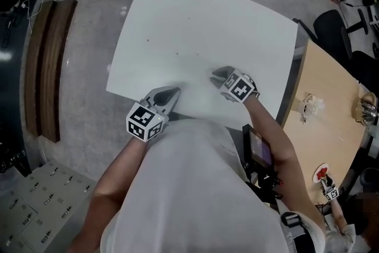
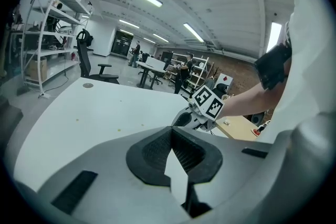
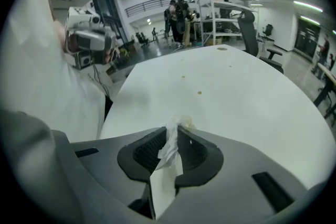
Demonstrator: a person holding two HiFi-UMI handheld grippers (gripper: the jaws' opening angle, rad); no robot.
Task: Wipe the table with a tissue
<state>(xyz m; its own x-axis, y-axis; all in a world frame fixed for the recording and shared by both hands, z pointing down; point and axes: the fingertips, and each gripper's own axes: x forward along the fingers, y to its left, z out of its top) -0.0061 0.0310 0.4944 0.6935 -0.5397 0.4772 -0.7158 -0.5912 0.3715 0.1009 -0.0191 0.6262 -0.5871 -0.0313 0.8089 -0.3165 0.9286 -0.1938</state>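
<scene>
Right gripper (image 3: 177, 131) clamps a crumpled white tissue (image 3: 169, 152) low over the table (image 1: 195, 15), at lower centre of the head view. The tissue's tip pokes forward, faintly yellowed. Small specks (image 3: 199, 93) lie ahead, toward upper left. Left gripper (image 2: 170, 132), jaws together and empty, sits nearby at lower left.

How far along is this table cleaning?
Done: the crumpled white tissue is already pinched in the right tool, its tip slightly yellowed. In hand: it is held over the near part of the white table. Left: small brownish spots show farther out. The left tool is shut and empty.
</scene>
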